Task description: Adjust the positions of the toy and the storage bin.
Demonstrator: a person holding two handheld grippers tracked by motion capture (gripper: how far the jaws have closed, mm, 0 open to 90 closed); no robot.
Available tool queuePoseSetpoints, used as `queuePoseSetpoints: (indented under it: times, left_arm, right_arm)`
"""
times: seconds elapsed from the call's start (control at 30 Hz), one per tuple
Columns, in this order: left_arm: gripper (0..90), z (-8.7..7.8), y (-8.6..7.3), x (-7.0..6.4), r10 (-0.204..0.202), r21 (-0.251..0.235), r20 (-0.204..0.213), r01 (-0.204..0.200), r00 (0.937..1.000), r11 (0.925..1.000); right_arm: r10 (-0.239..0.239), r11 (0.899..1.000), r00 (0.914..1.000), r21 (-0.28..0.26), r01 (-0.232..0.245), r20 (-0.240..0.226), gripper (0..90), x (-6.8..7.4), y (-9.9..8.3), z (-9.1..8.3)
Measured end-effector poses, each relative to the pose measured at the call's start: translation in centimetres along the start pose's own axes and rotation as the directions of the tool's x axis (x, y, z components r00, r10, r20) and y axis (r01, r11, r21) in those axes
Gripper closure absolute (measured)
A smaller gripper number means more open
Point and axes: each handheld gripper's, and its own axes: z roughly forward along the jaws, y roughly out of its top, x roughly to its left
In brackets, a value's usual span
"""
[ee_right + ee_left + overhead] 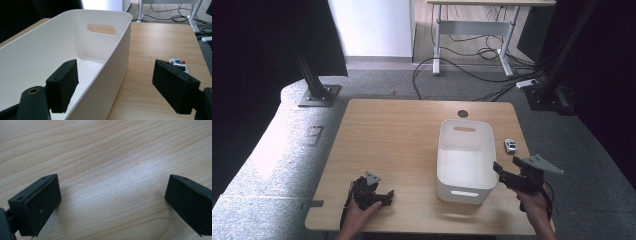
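The small toy car (510, 145) sits on the bare wood to the right of the white bin (465, 187), near the table's (387, 135) right edge and apart from the bin's wall. In the high view its long axis seems to run roughly front to back, along the bin's long side, though it is small there and we would not swear to the angle.

From the car we look back to the right gripper (506, 170), which hovers just on the person's side of it, next to the bin's near right corner. In the right gripper view the car (179, 65) lies ahead of us and toward the right-hand jaw, partly hidden behind that jaw's pad (172, 83), while the left-hand jaw stands over the bin's rim (107, 67). So the car is forward and to the right of the line between the jaws; we judge that we must shift right and reach ahead before closing. The jaws stand wide apart with nothing between them.

The left gripper (374, 192) rests low near the table's front left, well apart from the car; in its own view its jaws are spread over plain wood (110, 170). The right hand is clearly the nearer one.
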Motion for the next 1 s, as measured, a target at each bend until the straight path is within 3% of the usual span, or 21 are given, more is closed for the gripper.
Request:
queuePoseSetpoints:
  times: [0.6, 1.0]
  left_arm:
    - [0.4, 0.0, 0.0, 0.0, 0.000, 0.000, 0.000, 0.000, 1.0000, 1.0000]
    - [0.4, 0.0, 0.0, 0.0, 0.000, 0.000, 0.000, 0.000, 1.0000, 1.0000]
  right_arm:
    - [0.015, 0.999, 0.9999, 0.050, -0.015, 0.003, 20.3, -0.5, -0.6, 2.0]
    - [-0.014, 0.997, 0.9999, 0.073, 0.013, 0.008, 25.8, 0.2, -1.0, 2.7]
